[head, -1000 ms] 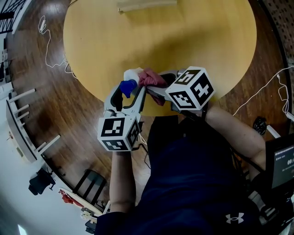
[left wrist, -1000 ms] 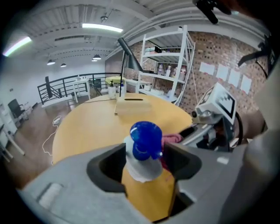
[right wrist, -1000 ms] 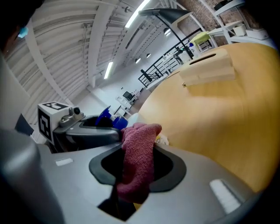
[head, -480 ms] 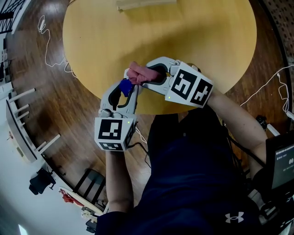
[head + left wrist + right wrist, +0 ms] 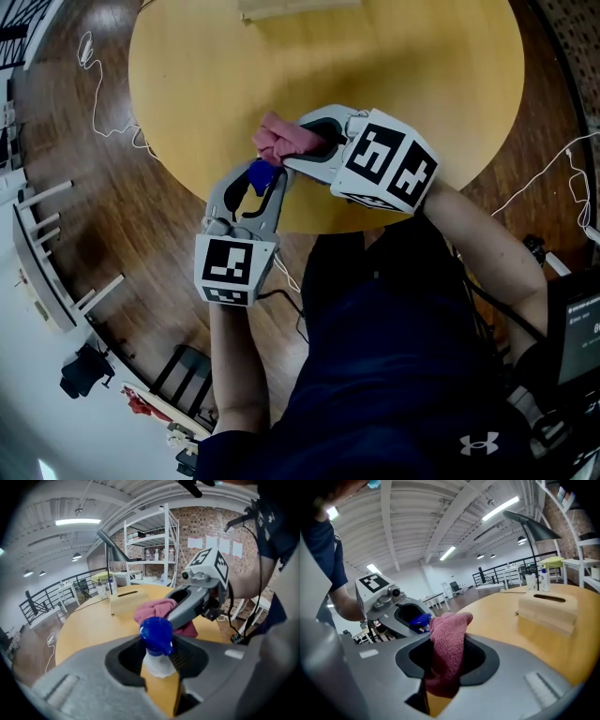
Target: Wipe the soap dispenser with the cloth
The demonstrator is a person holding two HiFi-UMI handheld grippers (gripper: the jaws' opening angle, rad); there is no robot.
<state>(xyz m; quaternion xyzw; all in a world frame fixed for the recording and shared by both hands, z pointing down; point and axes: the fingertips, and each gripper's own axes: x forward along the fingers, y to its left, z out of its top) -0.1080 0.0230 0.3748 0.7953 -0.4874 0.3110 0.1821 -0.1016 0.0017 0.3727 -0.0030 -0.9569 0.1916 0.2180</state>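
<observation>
Over the near edge of the round yellow wooden tabletop, both grippers meet, and the small white soap dispenser with the blue pump top sits between them, held up off the surface. The left gripper has it by the neck. Its jaws, looser a second ago, are now drawn fully in against the bottle, with the blue top poking out beyond them.

The right gripper holds the pink terry cloth pinched partway closed, the fabric bunched between its jaws and hanging out both above and below them.

A second ago the cloth lay against the right flank of the dispenser, and the white body showed clearly from the head view. Since then the right gripper has rolled over and lifted, carrying the cloth up and across. The pink fabric now covers the far side of the bottle, and from above only the blue top is left showing. The left gripper has also rolled, turning the dispenser under the cloth without shifting from its place.

This looks like wiping in mid-stroke: the cloth is travelling round the body while the firmer grip keeps the bottle from slipping. The near side and the pump top probably remain to be rubbed.
</observation>
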